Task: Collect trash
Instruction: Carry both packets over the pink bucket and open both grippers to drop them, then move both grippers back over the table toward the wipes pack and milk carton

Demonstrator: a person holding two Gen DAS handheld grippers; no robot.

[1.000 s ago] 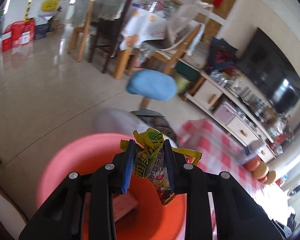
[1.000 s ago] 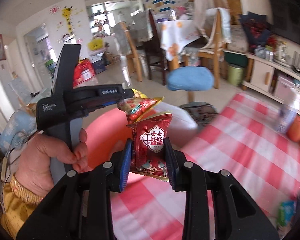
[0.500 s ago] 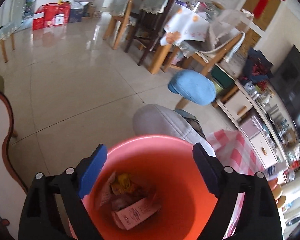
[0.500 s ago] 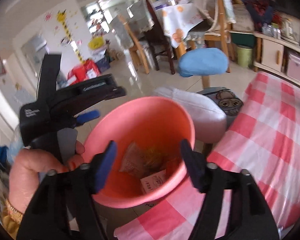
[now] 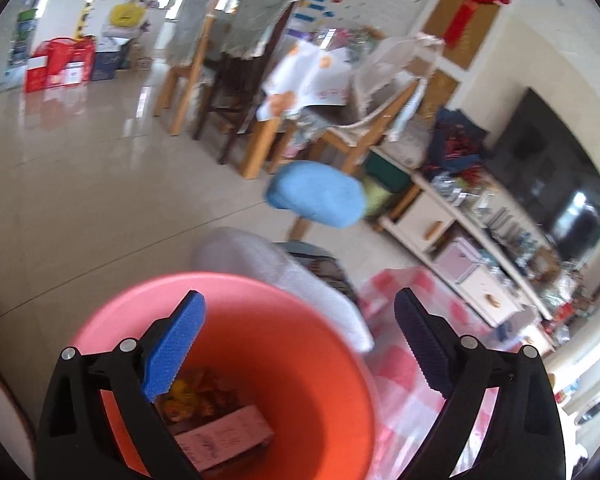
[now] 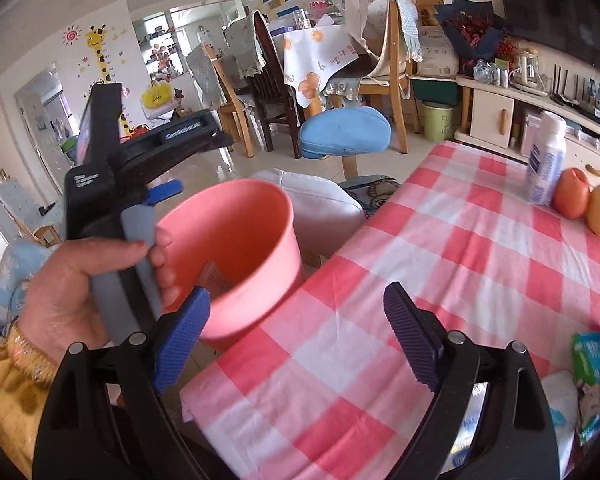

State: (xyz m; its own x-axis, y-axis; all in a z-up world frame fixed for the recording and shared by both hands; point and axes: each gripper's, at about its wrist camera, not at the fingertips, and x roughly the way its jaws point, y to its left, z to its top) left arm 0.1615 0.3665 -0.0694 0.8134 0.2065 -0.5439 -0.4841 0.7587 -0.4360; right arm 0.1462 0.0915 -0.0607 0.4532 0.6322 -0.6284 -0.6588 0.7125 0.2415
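A pink bin stands on the floor by the corner of the red-checked table. Several wrappers lie at its bottom, one pale and printed, one yellow. My left gripper hangs over the bin's mouth, its jaws opening wide with nothing between them. My right gripper is over the table's near corner, beside the bin, its jaws also opening and empty. The left gripper shows in the right wrist view, held by a hand. More wrappers lie at the table's right edge.
A white bottle and two pieces of fruit stand at the table's far right. Behind the bin are a grey cushion and a blue stool. Farther back stand dining chairs, a green bin and a TV cabinet.
Both grippers opened and let go of their wrappers, which now lie in the bin. The right gripper has swung right, from over the bin to over the table corner.
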